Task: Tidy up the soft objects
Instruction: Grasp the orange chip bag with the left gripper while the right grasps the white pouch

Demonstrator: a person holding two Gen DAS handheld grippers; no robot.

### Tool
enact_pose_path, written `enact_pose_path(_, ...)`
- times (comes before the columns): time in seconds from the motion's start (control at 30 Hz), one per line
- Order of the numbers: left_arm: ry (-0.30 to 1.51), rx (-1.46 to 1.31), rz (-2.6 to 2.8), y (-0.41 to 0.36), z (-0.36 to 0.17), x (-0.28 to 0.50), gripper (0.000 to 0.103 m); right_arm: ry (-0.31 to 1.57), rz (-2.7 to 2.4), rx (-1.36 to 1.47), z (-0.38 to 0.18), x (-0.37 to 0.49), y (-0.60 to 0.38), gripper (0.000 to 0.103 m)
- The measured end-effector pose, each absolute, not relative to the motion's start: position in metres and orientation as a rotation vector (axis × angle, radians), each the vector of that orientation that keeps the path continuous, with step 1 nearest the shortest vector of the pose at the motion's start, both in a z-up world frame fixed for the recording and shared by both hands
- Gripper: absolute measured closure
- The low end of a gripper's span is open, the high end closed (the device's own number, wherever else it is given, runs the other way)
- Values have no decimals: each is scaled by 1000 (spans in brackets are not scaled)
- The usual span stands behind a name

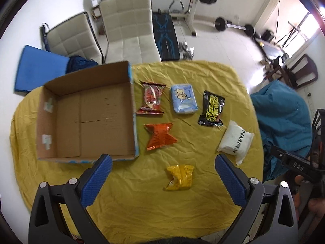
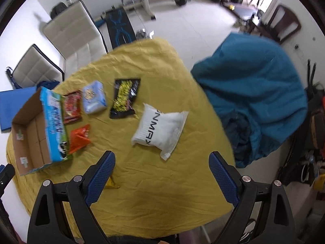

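Yellow tablecloth (image 1: 203, 203); brown box (image 1: 87, 122); white pouch (image 2: 160, 126); blue textured fingers (image 1: 97, 181).

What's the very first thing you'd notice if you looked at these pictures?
Probably the bright yellow cloth over the table, with six soft packets spread on it, such as the white pouch toward the right and the yellow packet nearest the left gripper. The big open cardboard box sits empty on the left side. Both the left gripper and the right gripper are open, holding nothing.
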State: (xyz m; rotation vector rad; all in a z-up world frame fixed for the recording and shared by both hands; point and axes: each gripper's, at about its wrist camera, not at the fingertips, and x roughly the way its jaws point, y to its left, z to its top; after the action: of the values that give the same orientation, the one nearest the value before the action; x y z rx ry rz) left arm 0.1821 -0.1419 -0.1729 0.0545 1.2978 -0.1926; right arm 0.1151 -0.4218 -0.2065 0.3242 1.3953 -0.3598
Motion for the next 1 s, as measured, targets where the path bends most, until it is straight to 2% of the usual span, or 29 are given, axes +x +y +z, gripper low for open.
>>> enact_pose_path(0.13,1397,140,-200,-181,-227,230,1,1524,-352,402,-291,148,-450,8)
enact_pose_path(0.27,1524,230,-187,-207,-283,270,1,1611,-353,436,-340,169,-460,8)
enact_pose_path(0.53,1753,530,-125,-227,-392,302,1,1729,-320,456,-386,182,-466,8)
enact_pose_path(0.67,1779,659,-122,-232,-422,299,2,1745,-318,438,-393,181,-469,8)
enact_pose_path(0.7,1791,668,-122,-233,-426,299,5,1750,-312,447,-394,180,-472,8)
enact_pose_path(0.77,1820,683,-129,-232,-437,297,23,1760,-304,458,-397,180,-473,8)
enact_pose_path(0.83,1848,676,-125,-232,-446,295,37,1763,-297,463,-400,182,-473,8)
enact_pose_path(0.93,1865,647,-137,-233,-457,290,43,1778,-283,487,-405,184,-472,8)
enact_pose_path(0.97,1860,625,-138,-232,-458,289,51,1788,-276,503,-408,184,-472,8)
enact_pose_path(1.0,1857,587,-138,-230,-457,287,53,1796,-277,511,-411,184,-472,7)
